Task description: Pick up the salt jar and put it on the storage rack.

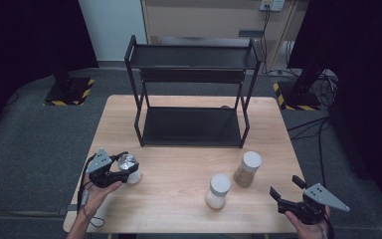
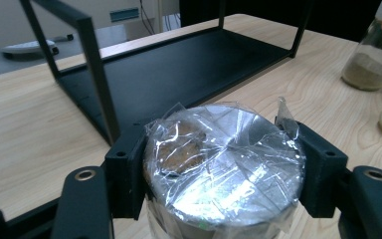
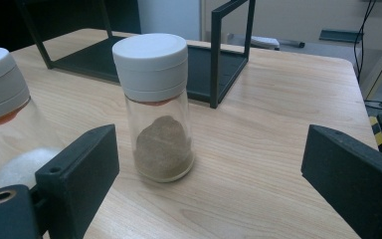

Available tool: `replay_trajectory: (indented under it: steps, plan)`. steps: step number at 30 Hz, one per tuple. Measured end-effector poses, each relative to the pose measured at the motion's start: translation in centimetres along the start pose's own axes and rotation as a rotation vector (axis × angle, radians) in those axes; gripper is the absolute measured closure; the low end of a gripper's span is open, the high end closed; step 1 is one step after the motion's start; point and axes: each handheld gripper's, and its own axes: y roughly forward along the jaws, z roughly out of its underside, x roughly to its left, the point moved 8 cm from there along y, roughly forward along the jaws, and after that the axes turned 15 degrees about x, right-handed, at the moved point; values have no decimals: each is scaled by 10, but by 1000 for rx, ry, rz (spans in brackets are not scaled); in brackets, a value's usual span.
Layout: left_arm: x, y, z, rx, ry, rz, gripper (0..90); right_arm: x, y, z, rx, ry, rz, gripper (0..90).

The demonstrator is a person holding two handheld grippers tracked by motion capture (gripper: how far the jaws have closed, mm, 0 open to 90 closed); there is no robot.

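- My left gripper (image 1: 121, 168) is clamped on the film-capped jar (image 2: 222, 164), near the table's (image 1: 179, 164) left edge.
- Bare wood lies ahead up to the black rack (image 1: 191, 94).
- Two white-lidded jars: white powder (image 1: 218, 191), brown powder (image 1: 247, 169).
- My right gripper (image 1: 286, 187) is spread apart near the front-right corner.

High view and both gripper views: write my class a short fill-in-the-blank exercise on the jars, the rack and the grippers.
1. The left gripper is shut on the jar whose top is covered in clear ____.
2. The right gripper has its jaws ____.
3. The black rack has ____ shelves.
4. The brown-powder jar has a ____ lid.

Missing words: film; open; two; white
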Motion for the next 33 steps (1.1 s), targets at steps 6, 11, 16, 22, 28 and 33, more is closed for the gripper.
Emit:
replay_trajectory:
  steps: [6,11,16,22,28,33]
  plan:
    - [-4,8,-19,0,32,30,339,0,0,0,0,1,1,80]
    - [-8,16,-35,0,49,60,339,0,0,0,-1,1,2,80]
    - [-13,25,-48,3,61,77,339,0,0,0,-4,2,1,80]
    - [-17,34,-64,12,64,81,339,-1,0,0,-6,2,-1,80]
    - [-19,42,-80,19,69,65,339,0,0,0,-5,2,-2,80]
    - [-23,50,-97,21,59,44,339,-1,0,0,-4,1,-3,80]
